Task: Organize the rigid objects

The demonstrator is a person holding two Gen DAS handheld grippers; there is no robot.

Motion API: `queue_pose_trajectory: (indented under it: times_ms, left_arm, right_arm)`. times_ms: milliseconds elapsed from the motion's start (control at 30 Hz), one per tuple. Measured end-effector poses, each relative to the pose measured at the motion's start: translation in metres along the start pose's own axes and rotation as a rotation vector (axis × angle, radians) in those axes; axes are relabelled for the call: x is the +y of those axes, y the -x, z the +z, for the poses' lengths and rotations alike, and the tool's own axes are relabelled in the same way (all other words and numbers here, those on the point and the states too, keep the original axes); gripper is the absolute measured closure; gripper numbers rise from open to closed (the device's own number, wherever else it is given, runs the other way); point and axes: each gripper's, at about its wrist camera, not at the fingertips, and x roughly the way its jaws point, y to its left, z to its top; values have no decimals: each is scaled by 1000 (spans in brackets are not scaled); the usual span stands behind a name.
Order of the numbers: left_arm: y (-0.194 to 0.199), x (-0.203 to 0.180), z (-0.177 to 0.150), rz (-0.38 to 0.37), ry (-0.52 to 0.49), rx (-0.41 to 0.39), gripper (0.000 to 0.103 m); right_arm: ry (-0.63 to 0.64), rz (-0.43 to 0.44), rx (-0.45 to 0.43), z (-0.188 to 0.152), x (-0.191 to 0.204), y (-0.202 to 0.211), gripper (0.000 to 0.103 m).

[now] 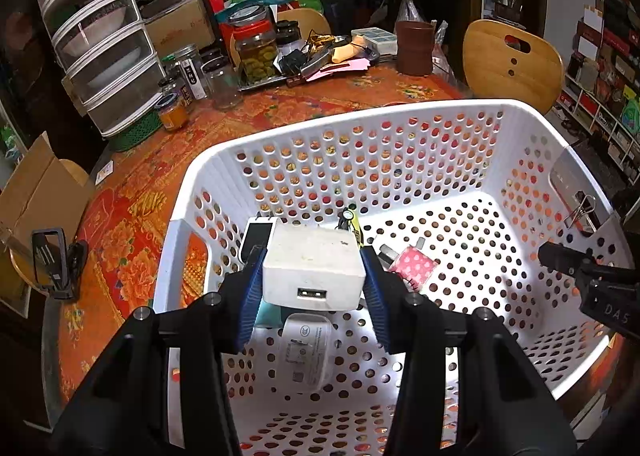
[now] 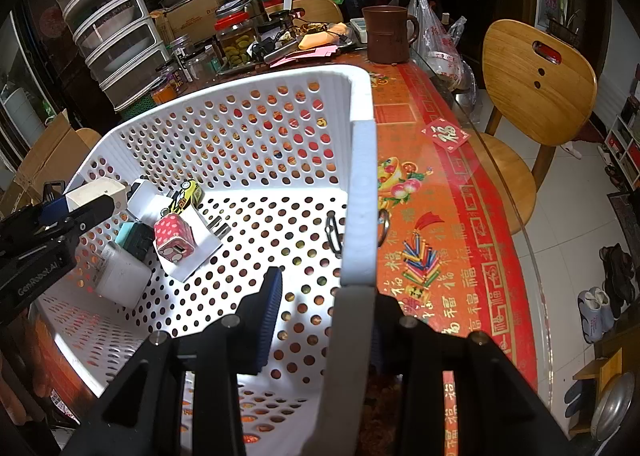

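Observation:
My left gripper (image 1: 314, 256) is shut on a white USB charger block (image 1: 312, 272), its blue pads pressed on both sides. It hangs just above the floor of the white perforated basket (image 1: 360, 116), over the left corner. Under it lie another white charger (image 1: 306, 352), a pink polka-dot charger (image 1: 412, 266) and a yellow toy car (image 2: 186, 194). My right gripper (image 2: 332, 288) straddles the basket's right wall (image 2: 362, 176), with one finger (image 2: 268, 312) inside and the other hidden outside. It also shows at the right edge of the left wrist view. The left gripper (image 2: 86, 196) is seen from the side there.
The basket stands on a red patterned table (image 2: 440, 216) with a glass edge on the right. Behind it are jars (image 1: 256, 48), a stack of clear drawers (image 1: 104, 44) and a brown mug (image 2: 388, 36). A wooden chair (image 2: 536, 88) stands beside the table. A binder clip (image 1: 580, 210) hangs on the basket wall.

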Motion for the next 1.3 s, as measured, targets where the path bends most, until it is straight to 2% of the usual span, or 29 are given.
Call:
queue_pose_trajectory:
  times_ms: [33, 67, 100, 167, 200, 233, 333, 533, 567, 600, 667, 733, 867, 900, 1000, 1067, 1167, 1233, 1300]
  left_arm:
    - [1, 1, 0, -4, 3, -3, 58]
    - [2, 3, 0, -12, 7, -5, 51]
    - [4, 4, 0, -15, 11, -8, 33]
    - [11, 7, 0, -11, 9, -35, 10]
    - [16, 7, -1, -7, 4, -52, 3]
    - [21, 7, -2, -2, -5, -69, 1]
    - [33, 9, -6, 10, -23, -93, 1]
    - [50, 27, -19, -48, 33, -125, 1]
    - [52, 30, -20, -51, 47, -130, 1]
    - [56, 36, -22, -53, 63, -140, 1]
    - [62, 43, -27, -45, 92, -157, 1]
    - [75, 54, -35, -38, 123, -196, 1]
    - [114, 69, -55, 6, 142, -282, 1]
    - [129, 72, -64, 24, 136, -307, 1]
    - [168, 77, -89, 62, 135, -383, 1]
    - [198, 81, -112, 48, 156, -408, 1]
    - [234, 83, -146, 33, 174, -408, 1]
    - [257, 76, -173, 39, 151, -406, 1]
    - [274, 70, -196, 41, 150, -394, 1]
  right_arm:
    - [0, 0, 0, 0, 0, 0, 65]
    - [-1, 0, -1, 0, 0, 0, 65]
    - [-1, 0, -1, 0, 0, 0, 65]
    - [-2, 0, 0, 0, 0, 0, 65]
    - [-2, 1, 0, 0, 1, 0, 65]
    - [-1, 1, 0, 0, 3, 0, 65]
    - [-2, 1, 1, 1, 4, 0, 65]
    - [-3, 0, 4, 1, 3, 0, 65]
    - [-12, 3, 6, 2, 2, -1, 61]
    - [-17, 6, 8, 2, 1, -2, 49]
    - [-22, -3, 8, 1, 1, -1, 32]
    - [-20, -21, -3, -2, 2, 6, 28]
    - [19, -63, -154, -17, 14, 52, 5]
    - [40, -69, -220, -27, 21, 71, 0]
    - [103, -79, -351, -59, 43, 115, 0]
    - [113, -63, -411, -81, 53, 141, 0]
    - [103, -37, -476, -119, 64, 181, 0]
    - [93, -33, -523, -146, 69, 208, 0]
    - [84, -30, -516, -165, 74, 227, 0]
